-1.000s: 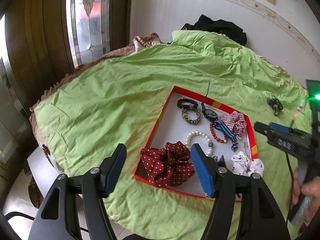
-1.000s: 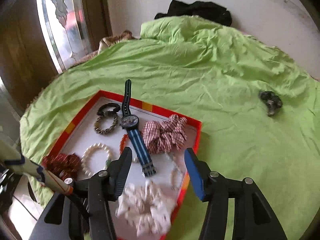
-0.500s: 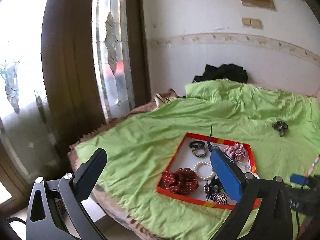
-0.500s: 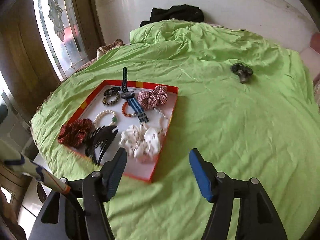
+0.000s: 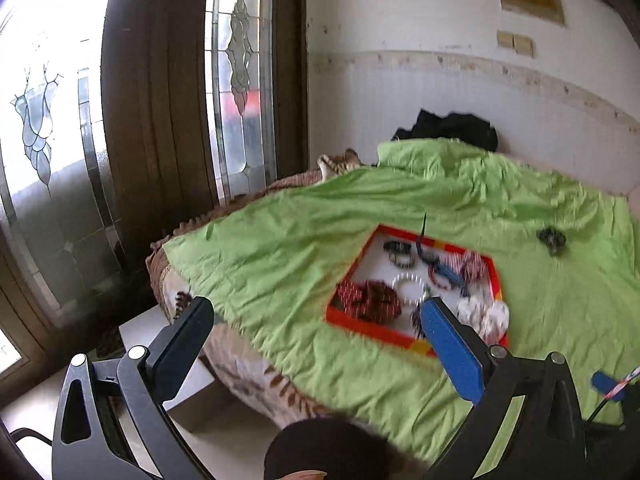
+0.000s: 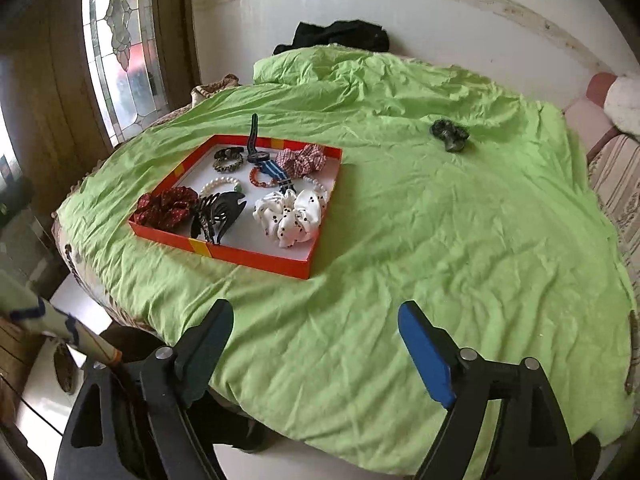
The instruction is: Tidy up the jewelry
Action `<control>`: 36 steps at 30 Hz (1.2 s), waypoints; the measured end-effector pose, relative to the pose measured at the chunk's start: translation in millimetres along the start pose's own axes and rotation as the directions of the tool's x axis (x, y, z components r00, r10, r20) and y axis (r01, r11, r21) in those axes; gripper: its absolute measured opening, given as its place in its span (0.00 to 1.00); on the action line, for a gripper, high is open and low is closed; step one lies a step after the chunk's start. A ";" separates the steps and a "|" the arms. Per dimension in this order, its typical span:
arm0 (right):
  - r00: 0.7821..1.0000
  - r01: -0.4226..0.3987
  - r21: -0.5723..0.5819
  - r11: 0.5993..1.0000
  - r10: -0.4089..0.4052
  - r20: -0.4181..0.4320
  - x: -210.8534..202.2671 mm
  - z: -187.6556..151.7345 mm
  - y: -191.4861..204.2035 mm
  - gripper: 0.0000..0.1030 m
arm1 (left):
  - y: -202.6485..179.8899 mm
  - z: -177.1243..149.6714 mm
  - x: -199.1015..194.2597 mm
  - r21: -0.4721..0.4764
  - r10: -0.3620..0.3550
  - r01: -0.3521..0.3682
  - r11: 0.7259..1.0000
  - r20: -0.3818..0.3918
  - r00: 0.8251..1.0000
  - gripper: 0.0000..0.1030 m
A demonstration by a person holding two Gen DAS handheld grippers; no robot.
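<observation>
A red-rimmed tray (image 6: 248,258) lies on the green sheet and holds a dark red scrunchie (image 6: 166,206), a black hair claw (image 6: 218,214), a white dotted scrunchie (image 6: 290,212), a plaid scrunchie (image 6: 302,160), a striped watch (image 6: 266,164), a pearl bracelet (image 6: 219,182) and beaded bracelets. The tray also shows in the left wrist view (image 5: 370,332). A dark scrunchie (image 6: 450,134) lies alone on the sheet, far right of the tray. My right gripper (image 6: 316,348) is open and empty, well back from the tray. My left gripper (image 5: 316,344) is open and empty, near the bed's edge.
The green sheet (image 6: 440,240) covers a round bed. A stained-glass door (image 5: 236,80) and dark wood frame stand at the left. Black clothing (image 6: 340,36) lies at the wall behind. A white low table (image 5: 160,344) stands beside the bed.
Both grippers have pulled back and up from the tray, which now looks smaller and farther off. The black hair claw now lies in the tray. Both grippers stay open.
</observation>
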State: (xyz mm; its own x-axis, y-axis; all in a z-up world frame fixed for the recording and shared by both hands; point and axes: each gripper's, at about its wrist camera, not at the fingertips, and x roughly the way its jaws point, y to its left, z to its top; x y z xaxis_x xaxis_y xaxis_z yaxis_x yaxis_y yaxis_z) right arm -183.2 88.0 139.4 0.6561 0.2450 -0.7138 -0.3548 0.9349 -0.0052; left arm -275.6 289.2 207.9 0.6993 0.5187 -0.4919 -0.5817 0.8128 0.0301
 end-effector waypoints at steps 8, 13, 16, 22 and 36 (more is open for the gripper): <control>0.996 0.070 0.013 0.997 -0.070 0.056 -28.0 -11.0 0.9 0.91 | 2.0 -19.8 -8.5 0.010 -0.013 0.014 1.000 -0.072 0.997 1.00; 0.996 0.065 0.029 0.997 -0.067 0.053 -38.7 -15.1 2.1 0.92 | 4.2 -23.7 -19.8 0.023 0.021 -0.019 1.000 -0.070 0.997 1.00; 0.997 0.062 0.034 0.997 -0.064 0.049 -43.2 -16.4 3.0 0.93 | 0.5 -26.4 -25.8 0.050 0.033 -0.029 0.998 -0.067 0.997 1.00; 0.995 0.069 0.052 0.996 -0.072 0.073 -51.5 -17.5 -0.6 0.95 | -5.9 -33.0 -20.5 0.082 0.032 -0.024 0.996 -0.108 0.994 1.00; 0.996 0.065 0.056 0.996 -0.068 0.061 -49.9 -22.2 -1.6 0.96 | -13.3 -45.1 -11.1 0.082 -0.027 0.040 0.996 -0.159 0.987 1.00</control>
State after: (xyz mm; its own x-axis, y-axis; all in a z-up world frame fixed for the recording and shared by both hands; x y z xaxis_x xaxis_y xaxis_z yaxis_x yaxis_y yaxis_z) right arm -230.2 68.5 159.5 0.7184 0.1956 -0.6675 -0.2732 0.9619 -0.0122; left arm -294.4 260.6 173.7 0.6396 0.4479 -0.6248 -0.5170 0.8521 0.0817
